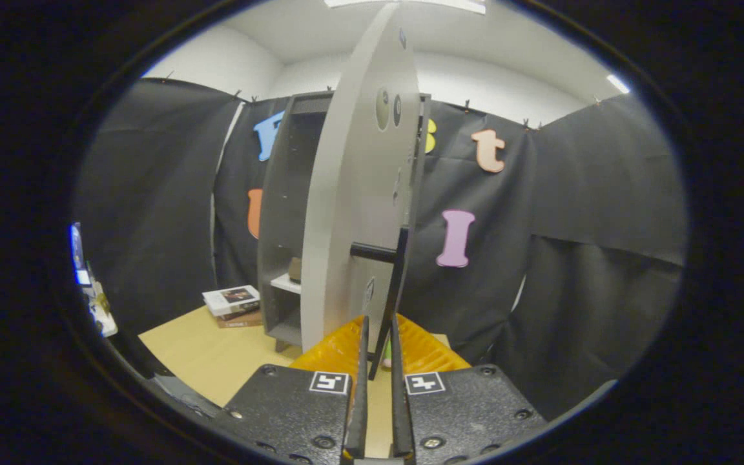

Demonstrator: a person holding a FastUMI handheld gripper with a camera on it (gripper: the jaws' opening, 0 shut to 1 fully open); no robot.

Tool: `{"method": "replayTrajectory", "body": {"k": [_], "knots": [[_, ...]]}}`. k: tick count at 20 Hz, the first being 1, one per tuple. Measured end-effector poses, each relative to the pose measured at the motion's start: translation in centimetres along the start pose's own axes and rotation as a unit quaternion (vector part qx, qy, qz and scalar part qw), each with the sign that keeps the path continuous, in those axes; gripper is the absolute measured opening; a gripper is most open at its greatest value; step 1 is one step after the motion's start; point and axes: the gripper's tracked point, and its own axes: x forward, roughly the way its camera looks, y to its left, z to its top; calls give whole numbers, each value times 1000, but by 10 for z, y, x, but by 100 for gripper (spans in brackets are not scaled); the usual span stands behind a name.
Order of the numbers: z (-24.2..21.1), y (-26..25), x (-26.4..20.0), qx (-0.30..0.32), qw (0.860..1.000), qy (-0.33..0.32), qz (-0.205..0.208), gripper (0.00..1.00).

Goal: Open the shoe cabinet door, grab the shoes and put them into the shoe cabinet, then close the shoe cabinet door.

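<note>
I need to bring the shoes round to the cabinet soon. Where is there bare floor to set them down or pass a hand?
Bare wooden floor lies between the stacked books, the cabinet and the gripper. It is crowded straight ahead: the open door stands edge-on, its black handle clamped between the fingers. The cabinet's opening left of the door looks passable.

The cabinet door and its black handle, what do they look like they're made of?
The cabinet door looks like painted or laminated board: flat matte grey with round bored holes. Its handle looks like matte black metal or plastic, I cannot tell which. The gripper has its fingers nearly closed around the handle's bar.
</note>
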Motion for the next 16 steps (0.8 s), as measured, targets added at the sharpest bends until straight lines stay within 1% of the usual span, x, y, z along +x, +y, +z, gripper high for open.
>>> {"method": "replayTrajectory", "body": {"k": [1, 3, 5, 7, 8, 10, 12, 13, 14, 16], "knots": [[-1, -3, 3, 6, 1000, 2, -8, 18], [1, -5, 5, 23, 1000, 5, -1, 11], [0, 11, 1, 61, 998, 13, 26, 9], [1, 21, -6, 64, 997, 15, 33, 10], [0, 15, -12, 63, 997, 12, 30, 11], [-6, 8, -19, 54, 999, 5, -2, 12], [-25, 27, -36, 44, 999, 5, -16, 12], [-33, 31, -43, 37, 999, 3, -37, 15], [-41, 37, -50, 32, 998, -5, -47, 21], [-60, 67, -56, 36, 998, -16, -43, 42]]}}
